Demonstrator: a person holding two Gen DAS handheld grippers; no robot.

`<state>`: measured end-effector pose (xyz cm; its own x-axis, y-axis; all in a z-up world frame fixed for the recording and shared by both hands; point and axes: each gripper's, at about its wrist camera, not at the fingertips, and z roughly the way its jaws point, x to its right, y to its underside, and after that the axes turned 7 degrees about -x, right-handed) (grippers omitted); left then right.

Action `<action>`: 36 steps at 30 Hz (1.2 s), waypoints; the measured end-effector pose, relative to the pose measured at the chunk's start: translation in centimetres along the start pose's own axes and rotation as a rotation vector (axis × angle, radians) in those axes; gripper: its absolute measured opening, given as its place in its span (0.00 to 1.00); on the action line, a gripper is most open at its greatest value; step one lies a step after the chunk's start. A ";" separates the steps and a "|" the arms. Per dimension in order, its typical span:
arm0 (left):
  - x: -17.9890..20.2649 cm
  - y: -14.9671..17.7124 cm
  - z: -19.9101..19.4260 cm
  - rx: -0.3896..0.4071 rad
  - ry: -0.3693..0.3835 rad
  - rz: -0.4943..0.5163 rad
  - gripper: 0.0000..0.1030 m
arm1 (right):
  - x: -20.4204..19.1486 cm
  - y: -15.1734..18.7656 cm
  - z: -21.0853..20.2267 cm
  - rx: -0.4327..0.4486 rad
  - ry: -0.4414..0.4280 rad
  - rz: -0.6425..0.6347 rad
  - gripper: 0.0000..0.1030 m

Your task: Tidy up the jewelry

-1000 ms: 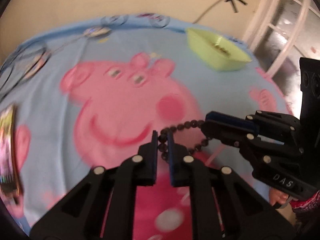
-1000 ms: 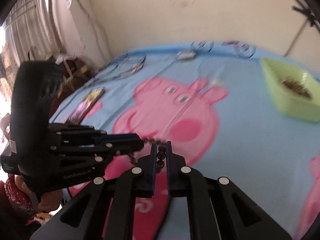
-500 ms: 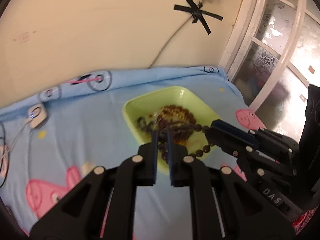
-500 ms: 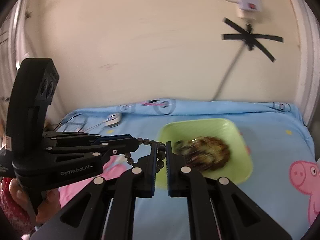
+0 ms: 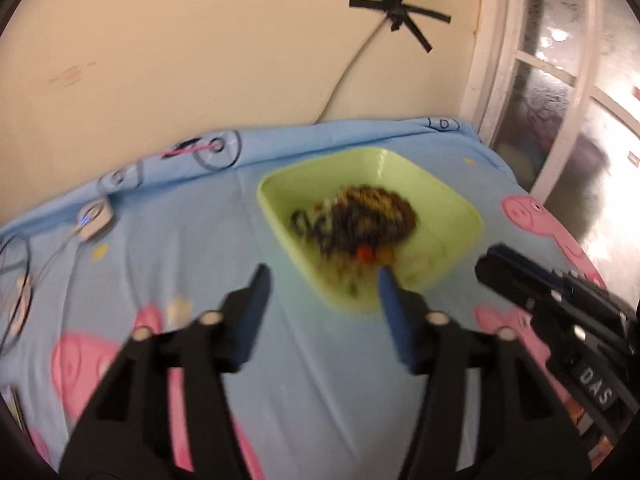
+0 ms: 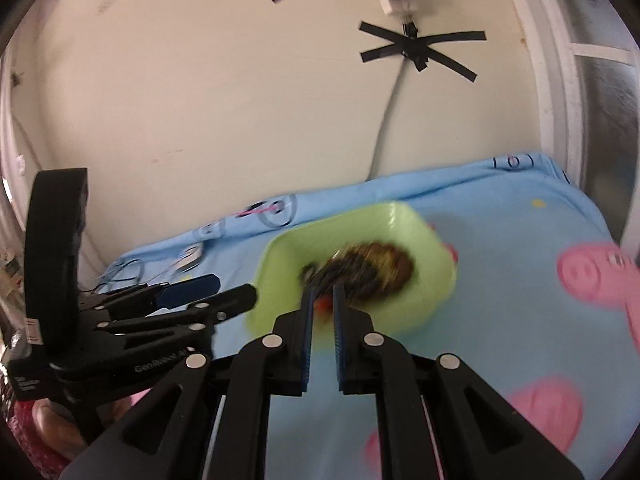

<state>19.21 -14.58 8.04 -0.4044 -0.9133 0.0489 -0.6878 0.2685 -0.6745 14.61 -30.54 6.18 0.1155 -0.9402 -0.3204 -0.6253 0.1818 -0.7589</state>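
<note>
A light green tray (image 5: 460, 208) holds a blurred heap of dark and brown beaded jewelry (image 5: 360, 216). My left gripper (image 5: 322, 280) hovers over the tray's near corner. Its jaws are opening, with nothing between the blue pads (image 5: 256, 300). My right gripper (image 6: 323, 292) is shut just in front of the heap (image 6: 372, 264). Blurred dark beads of the bracelet (image 6: 316, 274) show at its tips. In the left wrist view the right gripper (image 5: 486, 262) reaches in over the tray's right side. In the right wrist view the left gripper (image 6: 236, 286) stands open beside the tray (image 6: 432, 248).
The tray sits on a blue cartoon-pig sheet (image 5: 280, 360) near the cream wall (image 5: 200, 60). A taped cable (image 5: 396, 4) runs down the wall. A white device with thin cables (image 5: 94, 216) lies far left. A glass door (image 5: 560, 100) stands on the right. A hand (image 6: 44, 424) holds the left gripper.
Both grippers carried the stretched bead bracelet from the pig print to the green tray. The left gripper then opened and let go of it. The right gripper stayed shut.
</note>
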 end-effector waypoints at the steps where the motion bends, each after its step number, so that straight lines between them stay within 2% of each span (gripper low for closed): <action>1: 0.2 1.3 -0.9 0.017 -0.013 -0.003 0.63 | -0.6 1.1 -0.6 0.000 -0.009 0.008 0.00; 4: 0.8 5.6 -3.4 0.026 -0.064 -0.004 0.75 | -1.9 5.4 -3.2 0.005 -0.020 0.067 0.03; 7: 0.7 9.5 -5.3 -0.001 -0.079 -0.017 0.76 | -2.8 9.3 -5.6 0.000 -0.021 0.136 0.20; 13: 0.8 14.9 -8.3 -0.053 -0.066 -0.034 0.77 | -4.9 14.2 -8.8 -0.062 0.002 0.142 0.31; 16: 1.6 16.5 -9.5 -0.058 -0.093 -0.016 0.77 | -5.7 16.0 -10.2 -0.075 0.007 0.136 0.37; 19: 2.3 17.6 -10.2 -0.066 -0.122 -0.008 0.78 | -6.2 17.3 -11.4 -0.081 0.004 0.131 0.40; 26: 2.3 18.9 -11.8 -0.050 -0.187 -0.032 0.94 | -6.7 18.5 -12.4 -0.089 -0.003 0.119 0.44; 30: 1.8 18.9 -11.7 -0.046 -0.212 -0.050 0.94 | -6.8 18.6 -12.4 -0.088 -0.002 0.117 0.44; 33: 1.3 19.0 -11.0 -0.084 -0.207 -0.065 0.94 | -6.6 18.7 -12.1 -0.093 -0.004 0.124 0.44; 36: 0.9 19.3 -10.4 -0.107 -0.242 -0.070 0.94 | -6.4 18.8 -11.7 -0.105 -0.006 0.135 0.44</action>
<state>-0.69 -7.07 2.77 -0.2066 -0.9739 -0.0938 -0.7737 0.2213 -0.5937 -6.93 -24.47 0.59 0.0295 -0.9078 -0.4185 -0.7127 0.2744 -0.6455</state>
